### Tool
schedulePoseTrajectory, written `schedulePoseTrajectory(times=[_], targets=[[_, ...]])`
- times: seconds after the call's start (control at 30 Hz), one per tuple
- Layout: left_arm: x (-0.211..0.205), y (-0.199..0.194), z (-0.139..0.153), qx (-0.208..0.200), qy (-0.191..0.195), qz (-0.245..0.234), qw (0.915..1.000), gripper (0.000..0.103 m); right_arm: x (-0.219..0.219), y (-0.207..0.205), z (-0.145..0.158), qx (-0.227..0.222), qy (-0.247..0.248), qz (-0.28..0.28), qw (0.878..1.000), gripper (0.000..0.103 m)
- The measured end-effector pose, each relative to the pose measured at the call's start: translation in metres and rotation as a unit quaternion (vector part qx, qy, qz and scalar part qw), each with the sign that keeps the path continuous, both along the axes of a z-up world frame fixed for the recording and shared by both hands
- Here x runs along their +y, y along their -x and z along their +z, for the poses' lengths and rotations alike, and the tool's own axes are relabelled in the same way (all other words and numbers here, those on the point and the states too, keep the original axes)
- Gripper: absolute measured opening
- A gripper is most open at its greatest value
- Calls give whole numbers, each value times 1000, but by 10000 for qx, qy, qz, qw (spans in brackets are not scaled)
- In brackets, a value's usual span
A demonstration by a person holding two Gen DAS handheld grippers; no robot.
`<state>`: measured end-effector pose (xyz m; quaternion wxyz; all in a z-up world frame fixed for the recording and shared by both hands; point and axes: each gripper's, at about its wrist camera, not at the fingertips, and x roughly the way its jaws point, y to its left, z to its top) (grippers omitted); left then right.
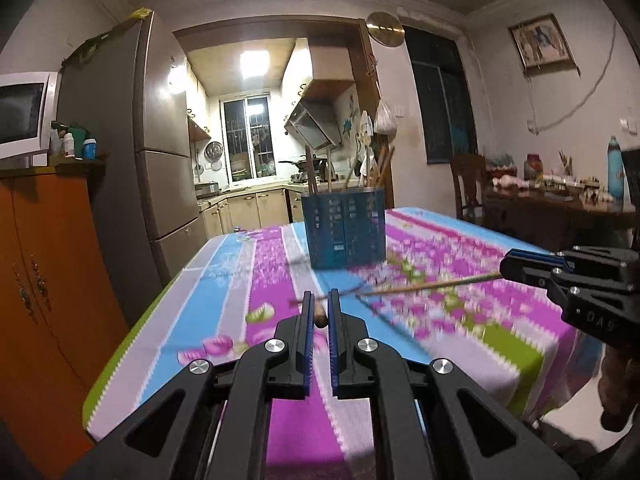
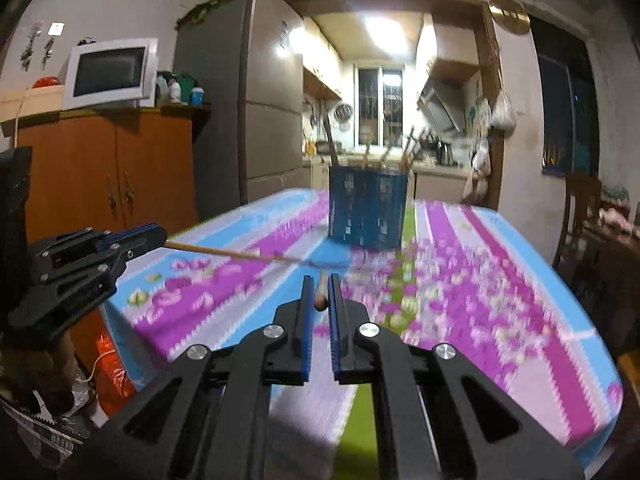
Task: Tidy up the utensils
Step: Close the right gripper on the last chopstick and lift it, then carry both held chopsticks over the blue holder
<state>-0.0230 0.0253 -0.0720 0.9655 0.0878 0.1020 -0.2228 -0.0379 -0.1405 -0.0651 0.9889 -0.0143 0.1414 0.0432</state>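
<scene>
- Left gripper and right gripper are each carrying one chopstick, jaws clamped on its end.
- Both should be steering tips down into the blue holder on the counter, one at a time.

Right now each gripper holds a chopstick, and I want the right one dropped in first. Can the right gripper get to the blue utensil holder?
Probably yes. The right gripper faces the blue utensil holder across open tablecloth; only the left gripper's chopstick crosses low in front.

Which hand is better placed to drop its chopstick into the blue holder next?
Probably left, narrowly. Both grippers are shut on a chopstick, but the blue holder sits more nearly straight ahead of the left gripper than of the right gripper.
</scene>
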Motion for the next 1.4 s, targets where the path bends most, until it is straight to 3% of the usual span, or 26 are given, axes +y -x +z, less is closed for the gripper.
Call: schedulePoseTrajectory(times=[0.33,0.67,1.07,1.4], targets=[[-9,-25,63,-211,160,87,9996,8,-12,-29,59,-450,137,326,9984,5],[-21,-61,94,74,264,87,9996,8,-26,-57,93,-549,-17,466,9974,5],[-41,-97,111,67,-38,574,9983,8,-32,-88,116,-479,-146,627,9968,5],[-62,-115,114,-52,-385,714,9967,8,-50,-125,142,-373,-238,530,9976,5]])
